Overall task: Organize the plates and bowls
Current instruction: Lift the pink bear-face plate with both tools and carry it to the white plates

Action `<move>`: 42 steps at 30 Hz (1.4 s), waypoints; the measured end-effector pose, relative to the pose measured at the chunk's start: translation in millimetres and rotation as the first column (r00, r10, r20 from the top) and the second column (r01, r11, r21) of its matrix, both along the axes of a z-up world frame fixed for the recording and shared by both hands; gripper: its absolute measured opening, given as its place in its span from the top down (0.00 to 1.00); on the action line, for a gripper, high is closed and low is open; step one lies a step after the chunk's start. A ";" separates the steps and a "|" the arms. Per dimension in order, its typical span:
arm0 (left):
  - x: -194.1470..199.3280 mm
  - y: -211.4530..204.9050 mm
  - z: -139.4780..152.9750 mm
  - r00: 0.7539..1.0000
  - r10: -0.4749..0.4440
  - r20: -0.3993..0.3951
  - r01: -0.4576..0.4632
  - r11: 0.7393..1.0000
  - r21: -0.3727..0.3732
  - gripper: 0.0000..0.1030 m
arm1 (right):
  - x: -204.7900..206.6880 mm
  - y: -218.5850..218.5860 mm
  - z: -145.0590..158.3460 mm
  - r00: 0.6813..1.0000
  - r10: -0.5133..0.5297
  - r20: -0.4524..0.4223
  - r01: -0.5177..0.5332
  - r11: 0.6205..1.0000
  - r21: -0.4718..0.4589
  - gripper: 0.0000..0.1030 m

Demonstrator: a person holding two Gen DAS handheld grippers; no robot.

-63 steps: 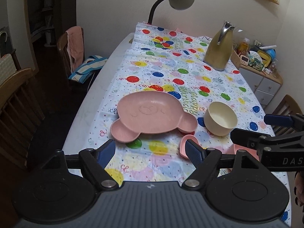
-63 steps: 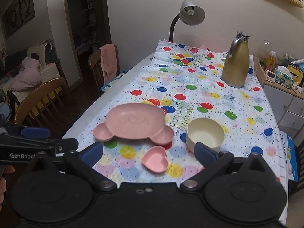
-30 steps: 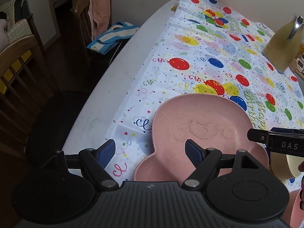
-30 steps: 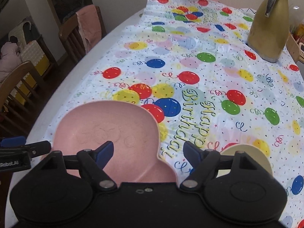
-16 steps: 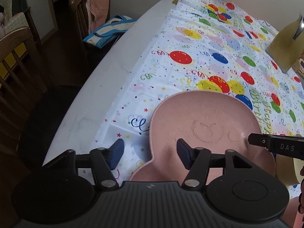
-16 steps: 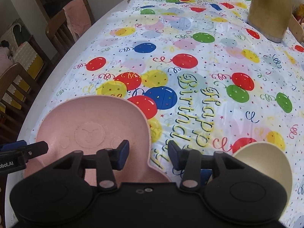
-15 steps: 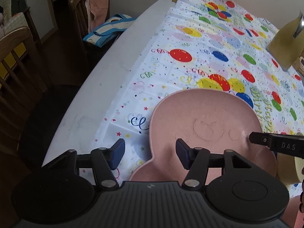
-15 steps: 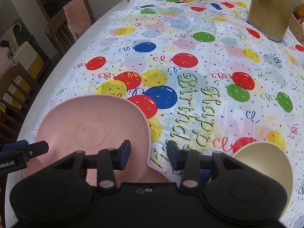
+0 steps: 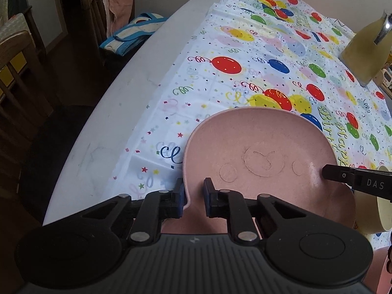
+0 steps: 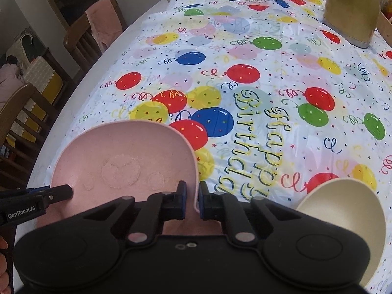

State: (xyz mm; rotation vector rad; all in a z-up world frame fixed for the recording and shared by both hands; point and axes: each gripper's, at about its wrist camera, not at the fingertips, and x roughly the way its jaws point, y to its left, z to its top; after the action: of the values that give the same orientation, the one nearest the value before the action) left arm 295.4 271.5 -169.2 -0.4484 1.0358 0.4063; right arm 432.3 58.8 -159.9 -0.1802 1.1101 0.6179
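Pink bear-shaped plate sits on the balloon tablecloth, cream bowl just beside it. Left gripper pinches the plate's left rim, right gripper its right rim. Both sets of jaws have just been closing from wide spread a second ago.

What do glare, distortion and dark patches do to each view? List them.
Left wrist: table edge bows with fisheye curve; glare on the pink plate; chairs and floor at left are dim. Right wrist: tablecloth evenly lit, balloons glossy; corners vignetted black.
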 end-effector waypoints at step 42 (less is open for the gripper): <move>-195.0 -88.3 116.5 0.994 -0.083 0.078 0.084 0.996 -0.009 0.85 | -187.4 -93.6 119.3 0.994 -0.071 0.081 0.062 0.992 0.107 0.94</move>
State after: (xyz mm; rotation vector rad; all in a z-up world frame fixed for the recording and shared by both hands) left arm 100.4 183.2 -52.7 -0.4275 0.9789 0.3058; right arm 244.9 -34.7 -40.7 -0.0783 0.9961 0.6013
